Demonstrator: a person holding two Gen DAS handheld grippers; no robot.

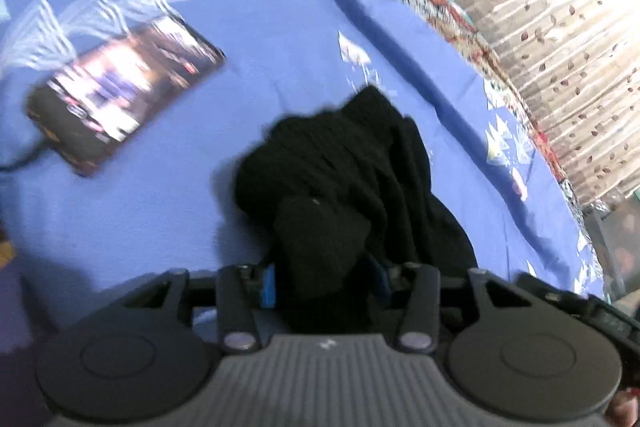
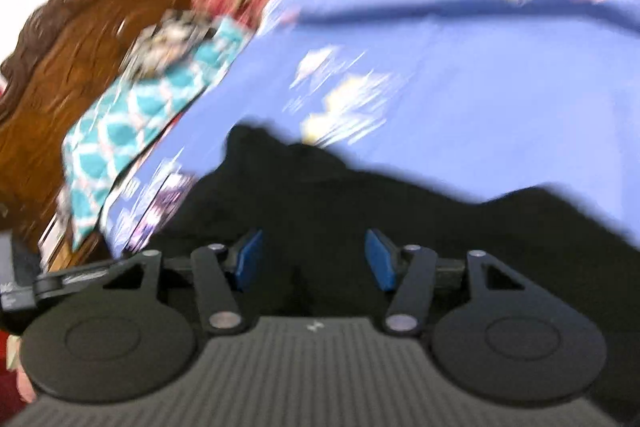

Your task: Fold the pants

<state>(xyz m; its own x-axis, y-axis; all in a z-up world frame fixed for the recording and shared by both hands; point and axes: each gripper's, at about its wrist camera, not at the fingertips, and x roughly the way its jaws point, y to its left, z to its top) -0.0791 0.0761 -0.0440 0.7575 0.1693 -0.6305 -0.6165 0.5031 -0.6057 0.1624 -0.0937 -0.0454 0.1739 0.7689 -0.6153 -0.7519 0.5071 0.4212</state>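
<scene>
Left gripper [image 1: 324, 287]: low centre of the left wrist view. Blue pads [image 1: 267, 287] show at either side of a thick wad of black cloth that fills the gap; jaws clamped on the pants [image 1: 360, 163]. Judged purpose: to carry one end of the garment for a fold. Tool points forward and somewhat down over the bed.

Pants: black, bunched in a heap from the jaws up toward frame centre, resting on the blue bedsheet [image 1: 248, 51]. Not yet flat or folded by the look of it.

Right gripper [image 2: 314, 263]: low centre of the right wrist view. Blue pads [image 2: 248, 259] stand well apart; black cloth [image 2: 400, 211] lies beneath and beyond them, but whether any is pinched cannot be made out. Jaws apart. Heavy blur; tool appears tilted, sheet edge slanting across the frame.

Phone [image 1: 124, 95]: left of centre in the left view, lit screen up, lying on the sheet, apart from the pants.

Teal patterned cloth [image 2: 132, 131]: left of the right view, beside the sheet.

Carved wooden headboard [image 2: 80, 39]: upper left, right view.

Curtain [image 1: 540, 11]: upper right, left view, leaf print.
</scene>
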